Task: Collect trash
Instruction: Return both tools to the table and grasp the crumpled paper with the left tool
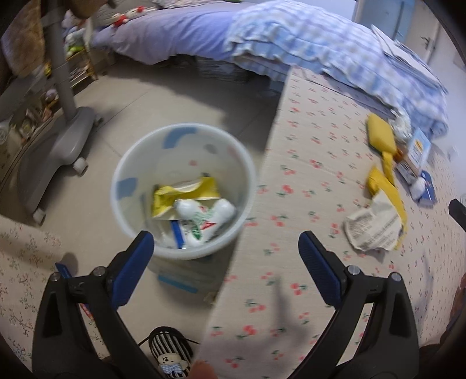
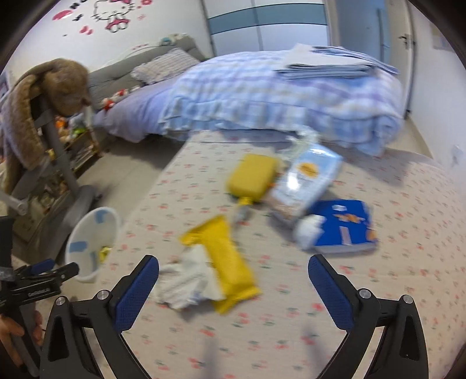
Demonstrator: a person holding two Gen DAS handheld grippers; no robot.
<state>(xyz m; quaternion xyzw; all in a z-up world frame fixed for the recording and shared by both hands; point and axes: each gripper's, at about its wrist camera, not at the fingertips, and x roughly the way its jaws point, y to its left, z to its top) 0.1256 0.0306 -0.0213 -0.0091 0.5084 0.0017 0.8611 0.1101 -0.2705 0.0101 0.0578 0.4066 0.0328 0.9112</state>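
On the floor beside the mat: a white bin [image 1: 183,189] stands on bare tile against the edge of the cherry-print mat [image 1: 305,175], at 12 o'clock from the left gripper [image 1: 225,243].

Already binned: a torn yellow wrapper [image 1: 186,194] and a white packet with green and red print [image 1: 204,217] lie in the bottom of the bin; a blue-edged scrap shows beneath them.

Still out on the mat: crumpled newsprint [image 2: 186,284] with a long yellow wrapper [image 2: 230,262] lying partly over it, at 12 o'clock just ahead of the right gripper [image 2: 233,277]; further off, near 1 o'clock, a yellow pouch [image 2: 252,176], a pale blue packet [image 2: 310,177] and a dark blue packet [image 2: 343,230] touching or overlapping in a cluster by the bed [image 2: 276,96].

Progress: my reading is early to middle, since fewer pieces are in the bin than on the mat.

Left gripper: jaws spread wide, nothing between them, over the near rim of the bin.

Right gripper: jaws spread wide and empty, above the mat.

Writing: the newsprint carries lines of text and the packets carry printed logos, all too blurred to read; a cartoon-cat decal [image 2: 113,14] is on the wall, its lettering cut off.
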